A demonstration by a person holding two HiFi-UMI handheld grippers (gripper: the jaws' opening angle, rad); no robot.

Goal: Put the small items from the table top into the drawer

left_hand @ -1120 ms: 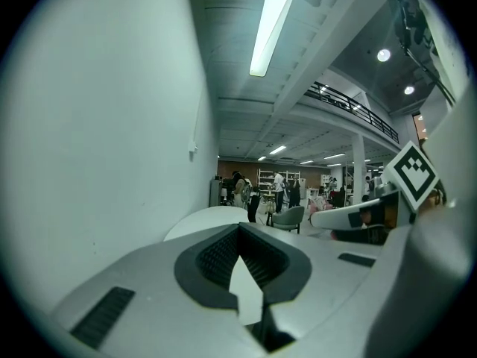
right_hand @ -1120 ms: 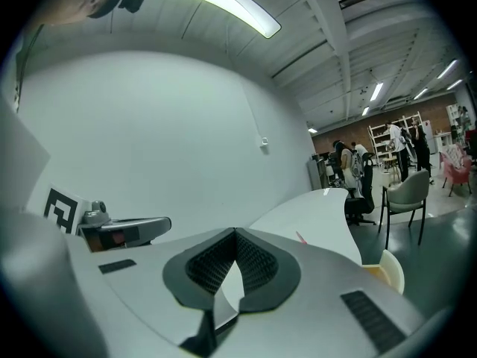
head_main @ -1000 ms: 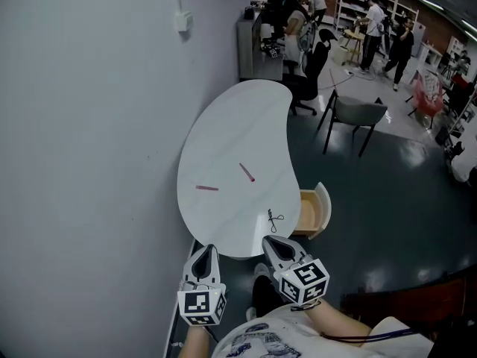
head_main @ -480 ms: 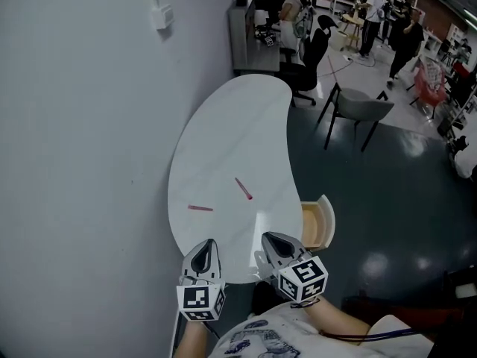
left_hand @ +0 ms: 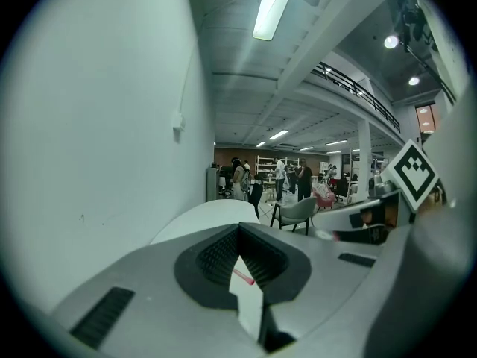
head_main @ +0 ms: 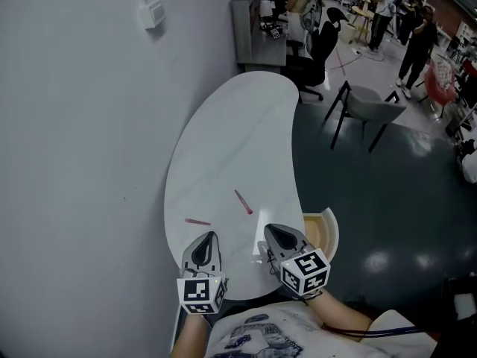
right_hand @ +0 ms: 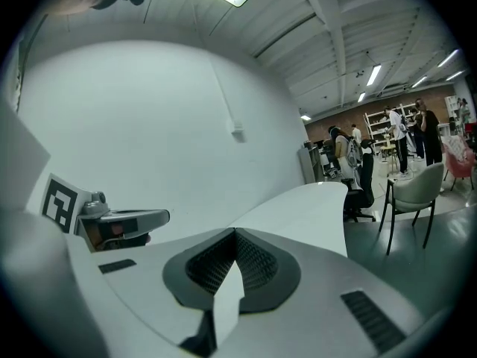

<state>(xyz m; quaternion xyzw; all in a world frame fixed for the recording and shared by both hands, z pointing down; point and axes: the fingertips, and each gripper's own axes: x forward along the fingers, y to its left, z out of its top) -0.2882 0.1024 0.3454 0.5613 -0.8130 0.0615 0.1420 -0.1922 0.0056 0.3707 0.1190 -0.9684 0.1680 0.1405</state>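
Both hands have advanced over the table (head_main: 223, 148) edge; left gripper (head_main: 207, 239) and right gripper (head_main: 274, 231) are clenched and empty, likely just travelling. Left pink stick (head_main: 197, 221) and middle pink stick (head_main: 244, 201) lie just ahead. Drawer (head_main: 319, 233) stands open at the right, ready to receive.

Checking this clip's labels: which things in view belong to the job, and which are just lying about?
Job: left pink stick, right pink stick, white table, open drawer.
Lying about: grey chair, black office chair, grey cabinet, wall box.
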